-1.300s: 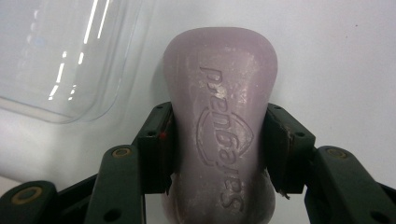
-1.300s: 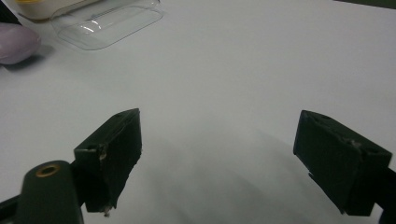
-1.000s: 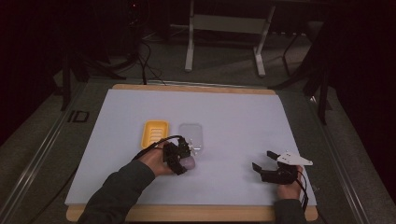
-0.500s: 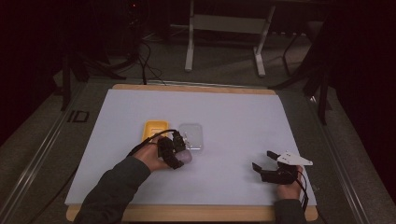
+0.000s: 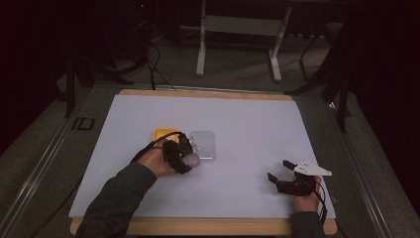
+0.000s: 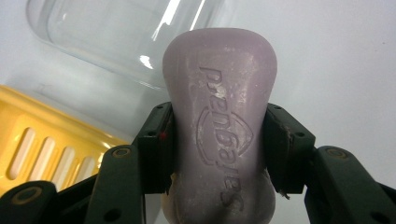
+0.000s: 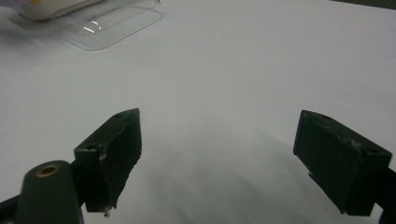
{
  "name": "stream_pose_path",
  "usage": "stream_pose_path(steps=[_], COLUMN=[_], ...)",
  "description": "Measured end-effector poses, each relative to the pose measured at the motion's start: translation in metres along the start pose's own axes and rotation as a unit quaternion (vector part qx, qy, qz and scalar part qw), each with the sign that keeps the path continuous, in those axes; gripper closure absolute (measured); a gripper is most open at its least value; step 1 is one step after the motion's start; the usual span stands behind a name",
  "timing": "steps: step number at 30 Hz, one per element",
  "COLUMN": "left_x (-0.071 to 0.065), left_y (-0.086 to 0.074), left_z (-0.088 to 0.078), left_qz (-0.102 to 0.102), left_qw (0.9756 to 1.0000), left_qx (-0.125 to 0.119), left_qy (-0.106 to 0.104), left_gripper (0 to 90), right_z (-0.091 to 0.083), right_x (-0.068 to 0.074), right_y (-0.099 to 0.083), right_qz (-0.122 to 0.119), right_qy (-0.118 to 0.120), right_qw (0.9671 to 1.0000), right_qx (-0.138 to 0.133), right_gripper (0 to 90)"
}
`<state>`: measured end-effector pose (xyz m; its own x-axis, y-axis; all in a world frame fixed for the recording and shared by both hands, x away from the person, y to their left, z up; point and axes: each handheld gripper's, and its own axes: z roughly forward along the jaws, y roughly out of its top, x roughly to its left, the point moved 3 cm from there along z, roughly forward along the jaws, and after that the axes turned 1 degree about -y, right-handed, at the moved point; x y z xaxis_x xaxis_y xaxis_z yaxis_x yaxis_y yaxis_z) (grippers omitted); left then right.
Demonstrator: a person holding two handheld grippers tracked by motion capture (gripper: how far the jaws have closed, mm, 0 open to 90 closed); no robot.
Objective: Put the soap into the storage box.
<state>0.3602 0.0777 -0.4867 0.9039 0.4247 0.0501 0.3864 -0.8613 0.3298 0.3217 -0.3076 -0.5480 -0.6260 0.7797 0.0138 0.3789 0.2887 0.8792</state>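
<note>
I count one soap bar (image 6: 219,135), pale purple, with a logo embossed on it, pinched between both jaws of my left claw (image 5: 184,154). In the high view the bar (image 5: 192,159) sits at the claw tip, just near-left of the clear lid; whether it touches the counter I can't tell, the view is dim.

One clear plastic lid (image 5: 204,145) lies flat on the white counter (image 5: 257,124), mid-counter. One yellow slotted soap tray (image 5: 163,134) is just left of it, partly hidden by my left hand (image 5: 154,161). In the left gripper view the tray (image 6: 51,144) is at the left and the lid (image 6: 116,32) is beyond the bar.

My right claw (image 5: 281,174) is at the near right of the counter, well apart from the other things, jaws spread wide with nothing between them. In the right gripper view, only bare white counter (image 7: 243,70) lies between the jaws, with the lid (image 7: 112,21) far off at top left.

Totals: two claws, one bar, one lid, one tray.
</note>
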Motion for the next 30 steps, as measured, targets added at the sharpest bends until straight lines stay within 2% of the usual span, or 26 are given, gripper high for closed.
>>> stream_pose_path(steps=[30], left_x=[0.03], left_y=[-0.011], left_z=[-0.008], left_qz=[-0.051], left_qw=[0.9986], left_qx=[-0.003], left_qy=[0.016], left_gripper=[49.4], right_z=[0.0], right_x=[0.0], right_y=[0.0], right_qz=[0.001], right_qy=[0.0], right_qw=[1.0], right_qx=[0.001], right_gripper=[15.1])
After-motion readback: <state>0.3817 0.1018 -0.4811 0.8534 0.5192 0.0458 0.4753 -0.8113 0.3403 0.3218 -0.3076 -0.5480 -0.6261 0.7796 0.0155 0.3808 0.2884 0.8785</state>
